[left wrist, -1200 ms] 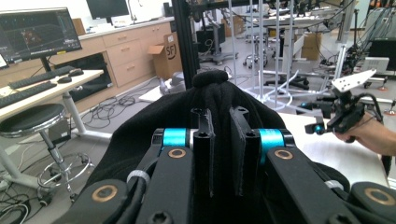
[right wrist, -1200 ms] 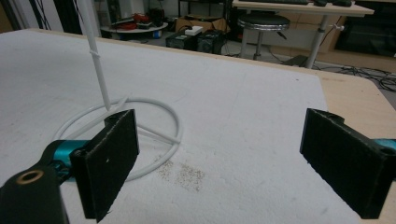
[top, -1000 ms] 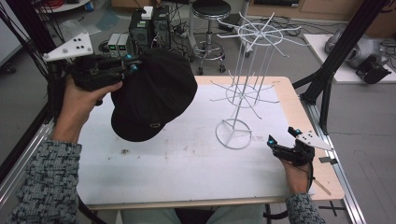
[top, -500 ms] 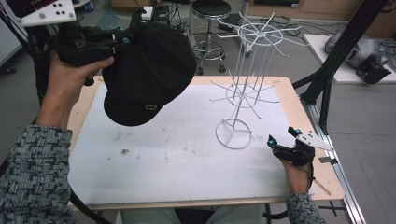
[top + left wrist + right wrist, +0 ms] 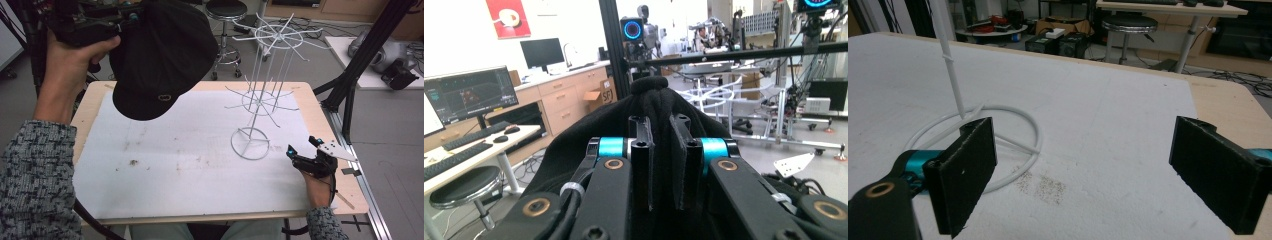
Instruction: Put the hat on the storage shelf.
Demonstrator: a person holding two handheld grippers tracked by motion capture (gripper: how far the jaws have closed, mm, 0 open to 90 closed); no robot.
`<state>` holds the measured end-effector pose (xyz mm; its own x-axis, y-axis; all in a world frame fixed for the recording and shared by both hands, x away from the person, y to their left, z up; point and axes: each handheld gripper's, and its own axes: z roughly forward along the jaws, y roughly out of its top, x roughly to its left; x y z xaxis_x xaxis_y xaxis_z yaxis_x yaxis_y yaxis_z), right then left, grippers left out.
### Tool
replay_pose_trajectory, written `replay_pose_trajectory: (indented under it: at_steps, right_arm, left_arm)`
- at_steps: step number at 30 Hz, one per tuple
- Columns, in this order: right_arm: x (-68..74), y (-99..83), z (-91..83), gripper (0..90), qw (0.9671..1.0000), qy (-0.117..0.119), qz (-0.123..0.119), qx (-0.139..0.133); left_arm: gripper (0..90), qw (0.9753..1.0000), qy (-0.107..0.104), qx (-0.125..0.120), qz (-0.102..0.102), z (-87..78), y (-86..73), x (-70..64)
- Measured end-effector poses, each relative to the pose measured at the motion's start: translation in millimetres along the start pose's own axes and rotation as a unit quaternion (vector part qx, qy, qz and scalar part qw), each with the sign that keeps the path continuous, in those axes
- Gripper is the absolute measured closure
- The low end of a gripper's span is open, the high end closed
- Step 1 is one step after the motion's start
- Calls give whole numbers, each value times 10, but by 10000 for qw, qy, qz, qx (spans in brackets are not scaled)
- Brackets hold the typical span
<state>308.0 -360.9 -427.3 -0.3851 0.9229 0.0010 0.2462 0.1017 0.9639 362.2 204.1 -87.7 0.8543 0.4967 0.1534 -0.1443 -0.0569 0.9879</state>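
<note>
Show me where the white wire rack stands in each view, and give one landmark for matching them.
High view: the white wire rack stands right of centre on the table's white mat.
Left gripper view: its top ring shows beyond the black cap.
Right gripper view: its round base lies at left.
Shared landmark: the black round stool.

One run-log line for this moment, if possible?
left gripper: shut on black cap, raised | right gripper: open, low by white wire rack base | cap not hung
</note>
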Motion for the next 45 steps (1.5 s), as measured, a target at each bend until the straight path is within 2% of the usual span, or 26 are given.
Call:
replay_pose_trajectory:
  at_steps: [4, 12, 18, 31, 45]
  right_arm:
    - [-5, 0, 1, 108, 10000, -1, -20, 6]
    - [-3, -1, -1, 108, 10000, 1, -1, -4]
    - [-14, -3, -1, 108, 10000, -3, -16, -18]
    - [-21, -4, -6, 108, 10000, -7, 24, -5]
    - [-25, -7, -2, 108, 10000, 9, 17, 17]
  left_arm:
    - [811, 9998, -21, -193, -53, -3, 73, 33]
    - [811, 9991, -92, -392, -107, 22, 163, 37]
    - [812, 9989, -132, -443, -72, 72, 228, 12]
    - [811, 9981, -253, -536, -168, 252, 321, -12]
    - [811, 9972, -366, -569, -305, 416, 273, 2]
